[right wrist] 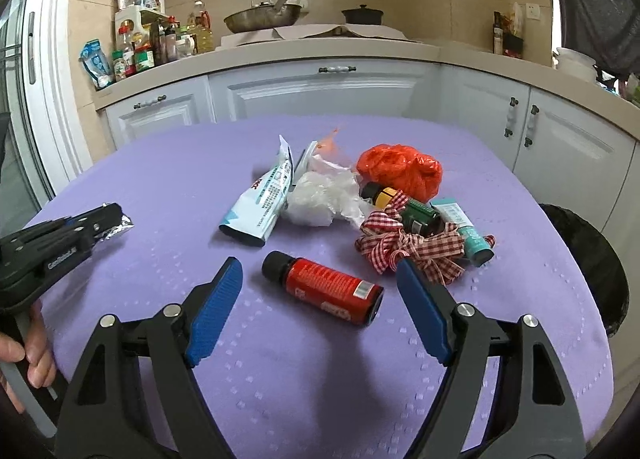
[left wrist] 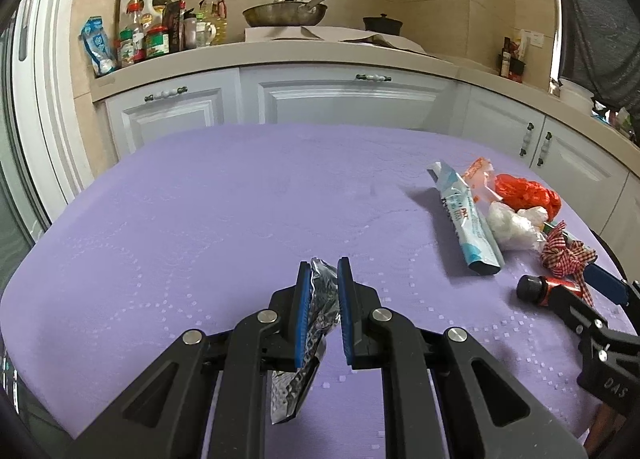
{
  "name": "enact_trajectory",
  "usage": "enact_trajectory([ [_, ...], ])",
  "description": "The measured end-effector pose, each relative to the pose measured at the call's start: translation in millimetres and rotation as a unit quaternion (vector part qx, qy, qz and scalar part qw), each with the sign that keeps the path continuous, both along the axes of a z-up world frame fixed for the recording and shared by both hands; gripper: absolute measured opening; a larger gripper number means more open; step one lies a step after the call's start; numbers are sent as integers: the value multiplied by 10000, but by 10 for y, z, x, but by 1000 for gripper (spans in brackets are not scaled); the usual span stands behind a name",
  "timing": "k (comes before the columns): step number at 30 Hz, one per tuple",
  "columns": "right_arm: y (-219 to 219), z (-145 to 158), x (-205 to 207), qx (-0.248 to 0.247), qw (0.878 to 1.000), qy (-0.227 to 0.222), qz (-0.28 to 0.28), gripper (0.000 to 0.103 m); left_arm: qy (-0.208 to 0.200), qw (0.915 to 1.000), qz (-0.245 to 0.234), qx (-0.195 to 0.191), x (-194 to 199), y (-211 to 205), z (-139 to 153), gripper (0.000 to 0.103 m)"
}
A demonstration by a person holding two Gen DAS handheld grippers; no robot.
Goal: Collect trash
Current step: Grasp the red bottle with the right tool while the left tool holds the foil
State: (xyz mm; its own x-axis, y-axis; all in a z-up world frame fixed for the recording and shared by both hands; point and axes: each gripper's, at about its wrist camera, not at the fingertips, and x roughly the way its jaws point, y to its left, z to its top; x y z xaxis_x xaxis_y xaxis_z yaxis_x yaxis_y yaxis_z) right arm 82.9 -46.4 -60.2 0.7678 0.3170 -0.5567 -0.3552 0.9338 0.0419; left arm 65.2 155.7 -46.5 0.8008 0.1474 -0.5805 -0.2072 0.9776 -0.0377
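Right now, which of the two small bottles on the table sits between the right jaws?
The red bottle with the black cap, lying on its side apart from the pile. The dark green bottle with the yellow collar lies farther back, under the checked ribbon.

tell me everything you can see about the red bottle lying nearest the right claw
The red bottle is small and cylindrical, with a black screw cap, a printed red label and a silver band near its base. It lies on its side on the purple tablecloth, cap pointing up-left, between the open fingers of the right claw, touching neither pad.
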Motion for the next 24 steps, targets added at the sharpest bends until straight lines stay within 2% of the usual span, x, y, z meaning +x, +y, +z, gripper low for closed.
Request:
enact_trajectory([
  [5, 51, -74, 85, 25, 9992, 345, 204, 44, 1, 10000, 12, -40, -1, 21, 0, 14],
  [8, 90, -123, 53, -3, 9986, 434, 301, 36, -2, 10000, 11, -51, -3, 32, -1, 14],
  [9, 101, -139, 37, -28, 9984, 452, 333, 29, -1, 10000, 15, -61, -4, 34, -2, 14],
  [11, 113, -172, 10, -60, 9981, 478, 376, 23, -5, 10000, 26, -71, -8, 35, -1, 14],
  [24, -51, -63, -123, 105, 9996, 125, 252, 23, -35, 10000, -51, 9, -36, -74, 2, 14],
])
